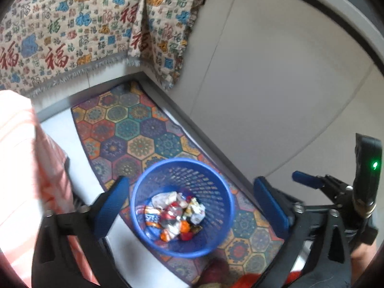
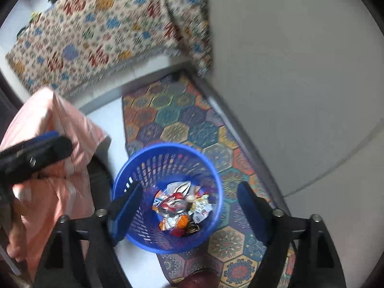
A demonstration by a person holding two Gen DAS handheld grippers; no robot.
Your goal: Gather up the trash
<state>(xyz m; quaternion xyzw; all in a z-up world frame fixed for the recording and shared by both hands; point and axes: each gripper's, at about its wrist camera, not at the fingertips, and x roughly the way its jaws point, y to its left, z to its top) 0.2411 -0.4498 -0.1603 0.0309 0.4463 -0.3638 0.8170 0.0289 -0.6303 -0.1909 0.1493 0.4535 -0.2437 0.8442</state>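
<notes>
Blue plastic, one basket (image 1: 216, 244) stands on one patterned rug (image 1: 144, 132) holding a heap of crumpled wrappers (image 1: 177, 213), beneath my two tools, left (image 1: 192, 206) and right (image 2: 189, 212), both spread wide and empty

Wide-open left tongs (image 1: 192, 204) above blue basket (image 1: 216, 168) of crumpled wrappers (image 1: 177, 213) on patterned rug (image 1: 134, 129).
</notes>
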